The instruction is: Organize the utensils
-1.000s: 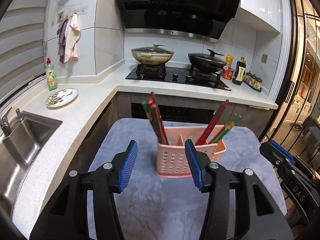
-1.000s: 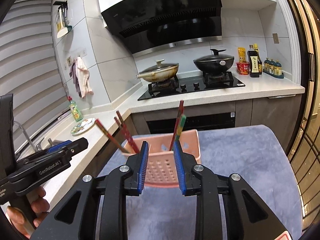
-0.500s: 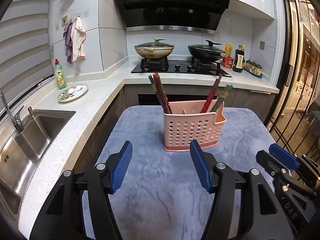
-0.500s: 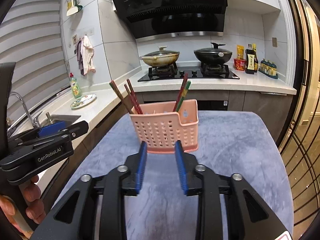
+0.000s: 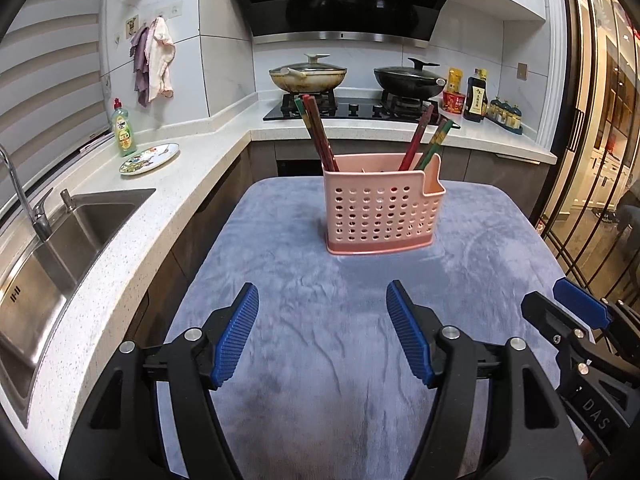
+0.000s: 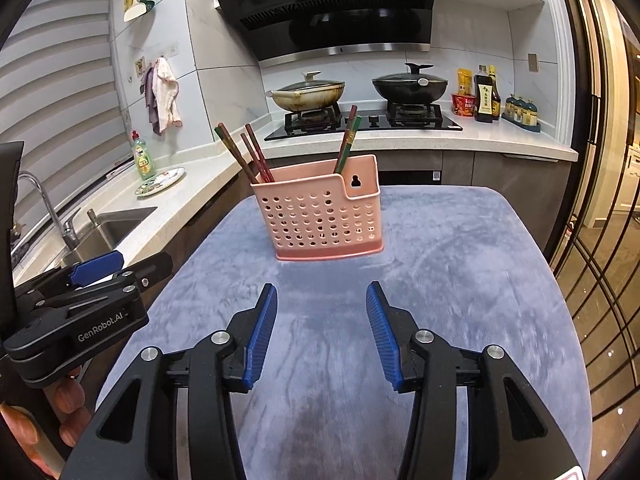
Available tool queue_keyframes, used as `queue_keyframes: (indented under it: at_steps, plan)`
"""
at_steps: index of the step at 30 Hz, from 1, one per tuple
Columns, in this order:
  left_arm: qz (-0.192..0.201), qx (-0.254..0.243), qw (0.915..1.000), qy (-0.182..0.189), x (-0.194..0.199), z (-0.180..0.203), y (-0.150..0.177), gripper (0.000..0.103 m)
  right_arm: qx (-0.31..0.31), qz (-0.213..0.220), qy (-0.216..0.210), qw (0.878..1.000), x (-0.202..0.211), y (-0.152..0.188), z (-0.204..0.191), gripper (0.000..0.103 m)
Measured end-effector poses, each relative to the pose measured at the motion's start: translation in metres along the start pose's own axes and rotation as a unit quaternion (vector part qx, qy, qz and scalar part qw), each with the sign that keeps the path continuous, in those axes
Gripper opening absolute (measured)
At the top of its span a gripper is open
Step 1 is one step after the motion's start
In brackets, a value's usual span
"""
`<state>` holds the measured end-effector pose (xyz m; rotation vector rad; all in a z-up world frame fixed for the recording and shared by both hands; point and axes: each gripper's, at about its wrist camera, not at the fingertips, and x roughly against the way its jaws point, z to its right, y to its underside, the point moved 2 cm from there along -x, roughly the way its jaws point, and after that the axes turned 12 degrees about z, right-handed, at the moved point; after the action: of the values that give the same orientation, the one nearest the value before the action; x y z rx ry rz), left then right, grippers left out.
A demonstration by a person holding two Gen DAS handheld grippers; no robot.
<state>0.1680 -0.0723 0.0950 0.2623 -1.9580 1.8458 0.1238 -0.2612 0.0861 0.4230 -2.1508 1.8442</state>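
Note:
A pink perforated utensil holder (image 5: 380,212) stands upright on the grey-blue cloth-covered table (image 5: 320,340); it also shows in the right wrist view (image 6: 324,216). Several red and green chopsticks lean in its left end (image 5: 318,132) and right end (image 5: 428,140), and show in the right wrist view too (image 6: 248,156) (image 6: 347,142). My left gripper (image 5: 322,332) is open and empty, well short of the holder. My right gripper (image 6: 322,332) is open and empty, also short of it.
A white counter (image 5: 140,216) with a steel sink (image 5: 52,248), a plate (image 5: 150,158) and a green soap bottle (image 5: 123,128) runs along the left. A stove with two pans (image 5: 360,80) is behind. Glass doors (image 5: 600,160) stand at the right.
Both grippers have drawn back from the holder, which now looks farther away. The right gripper's jaws have opened wider. The chopsticks stay in the holder.

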Motion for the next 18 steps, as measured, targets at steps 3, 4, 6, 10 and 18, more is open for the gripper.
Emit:
queue_keyframes:
  at_steps: [3, 4, 6, 10, 18]
  plan:
    - [-0.005, 0.0, 1.0, 0.001, 0.003, 0.001, 0.006, 0.063, -0.001, -0.003, 0.003, 1.0, 0.003, 0.004, 0.001, 0.045]
    - [-0.007, 0.0, 1.0, 0.001, 0.003, 0.001, 0.009, 0.063, -0.001, -0.003, 0.004, 1.0, 0.004, 0.006, 0.002, 0.045]
    - [-0.01, -0.002, 1.0, -0.001, 0.004, 0.002, 0.013, 0.063, -0.001, -0.003, 0.005, 1.0, 0.006, 0.007, 0.002, 0.045]
    - [-0.015, -0.002, 0.9999, -0.002, 0.006, 0.002, 0.021, 0.063, 0.004, -0.003, 0.011, 1.0, 0.01, 0.011, 0.001, 0.045]
    - [-0.022, -0.001, 0.9997, -0.009, 0.01, 0.0, 0.031, 0.064, 0.012, -0.005, 0.015, 1.0, 0.012, 0.018, -0.004, 0.048]
